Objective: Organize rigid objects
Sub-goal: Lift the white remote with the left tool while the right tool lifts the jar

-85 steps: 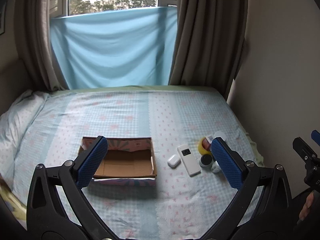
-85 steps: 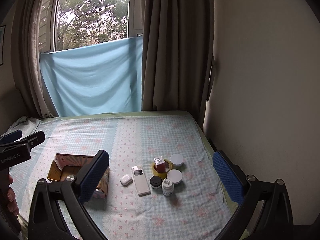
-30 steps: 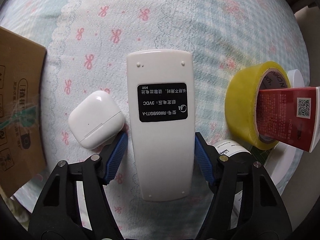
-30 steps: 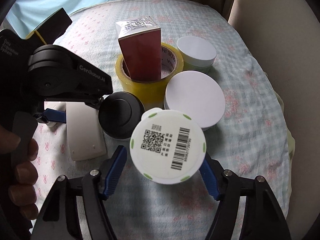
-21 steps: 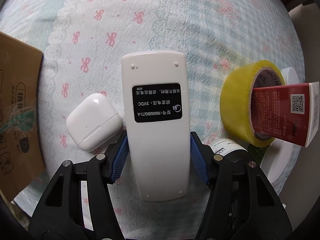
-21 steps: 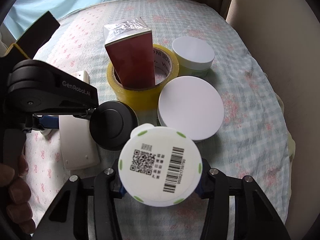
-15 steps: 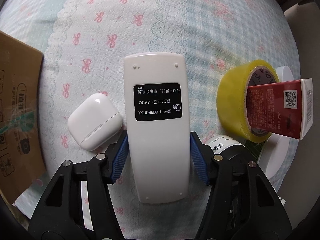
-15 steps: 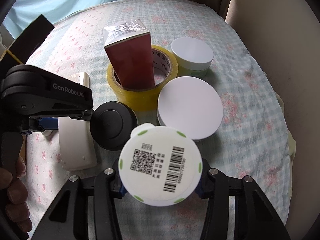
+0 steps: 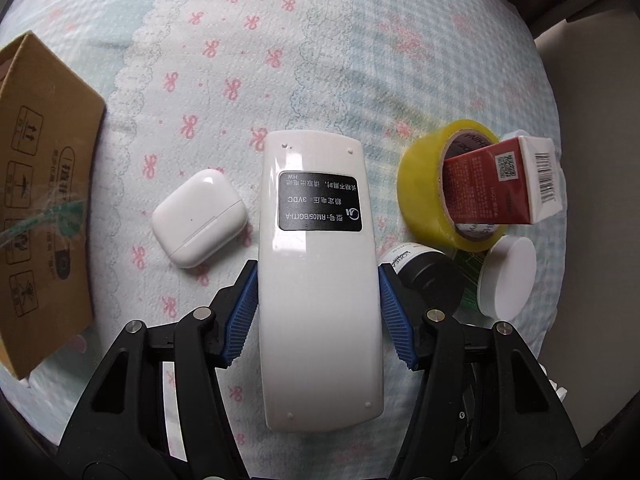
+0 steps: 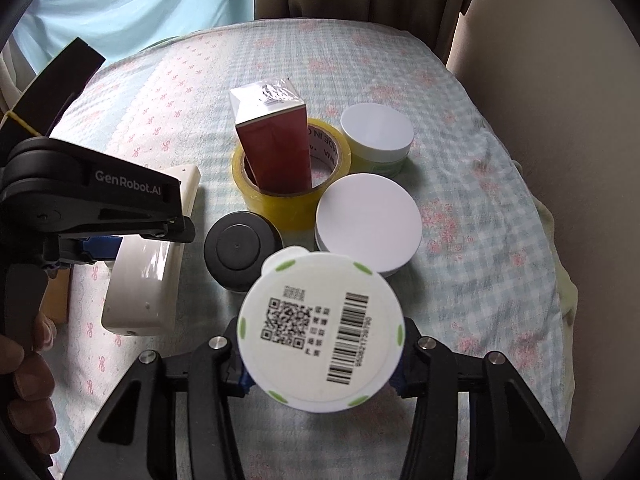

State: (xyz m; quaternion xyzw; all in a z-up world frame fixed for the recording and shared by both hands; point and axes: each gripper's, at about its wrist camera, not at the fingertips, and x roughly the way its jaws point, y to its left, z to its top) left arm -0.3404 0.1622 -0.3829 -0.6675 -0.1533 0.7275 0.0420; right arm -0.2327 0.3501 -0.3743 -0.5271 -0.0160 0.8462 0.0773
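On a bow-print bedsheet (image 9: 280, 40), I have both tongs closed on a load. My left gripper (image 9: 318, 312) clamps the white remote (image 9: 318, 280) across its width, blue pads flat against its long edges; it lies face-down, black label up, and I cannot tell whether it has left the sheet. My right gripper (image 10: 322, 364) pinches a white jar (image 10: 320, 332) just under its lid, which carries a QR code and a barcode and hides the pads almost completely; the jar sits upright in the grip. Gripping the narrow dimension of each item is what lets the tongs close firmly, I judge.

The rest waits in a tight cluster: an earbud case (image 9: 199, 218) just left of the remote, a black-capped jar (image 10: 242, 246), a red carton (image 10: 274, 144) standing inside a yellow tape roll (image 10: 288, 196), and two white-lidded tubs (image 10: 368, 222). The cardboard box (image 9: 40, 200) at the left edge looks like the destination.
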